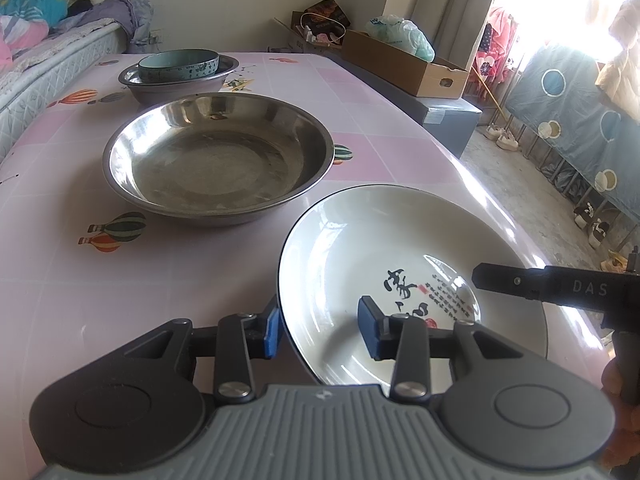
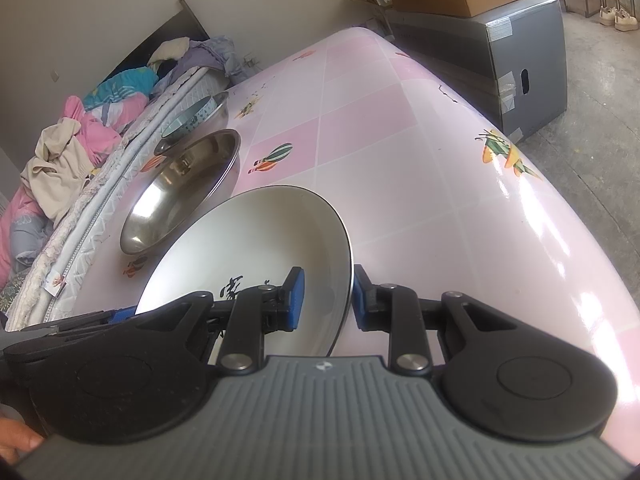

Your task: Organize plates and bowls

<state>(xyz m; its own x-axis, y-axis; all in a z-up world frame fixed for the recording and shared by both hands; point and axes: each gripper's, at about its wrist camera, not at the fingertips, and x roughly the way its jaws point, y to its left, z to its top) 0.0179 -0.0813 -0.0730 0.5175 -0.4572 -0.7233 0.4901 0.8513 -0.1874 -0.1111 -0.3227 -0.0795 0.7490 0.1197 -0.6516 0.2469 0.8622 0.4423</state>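
Four dishes on the table [image 1: 200, 280]. One nesting done: teal bowl [image 1: 179, 65] sits inside the far steel basin [image 1: 132, 77]. Large steel basin [image 1: 218, 162] stands alone, empty. White plate [image 1: 360, 248] near the front edge, straddled at opposite rims: left gripper [image 1: 320, 332] loose, jaws apart either side of the rim; right gripper [image 2: 329, 298] looks closer in, contact uncertain. Left, likely: plate stacked with the rest.

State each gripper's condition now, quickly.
Left gripper: open, astride the rim of the round white ceramic plate.
Right gripper: shut on that plate.
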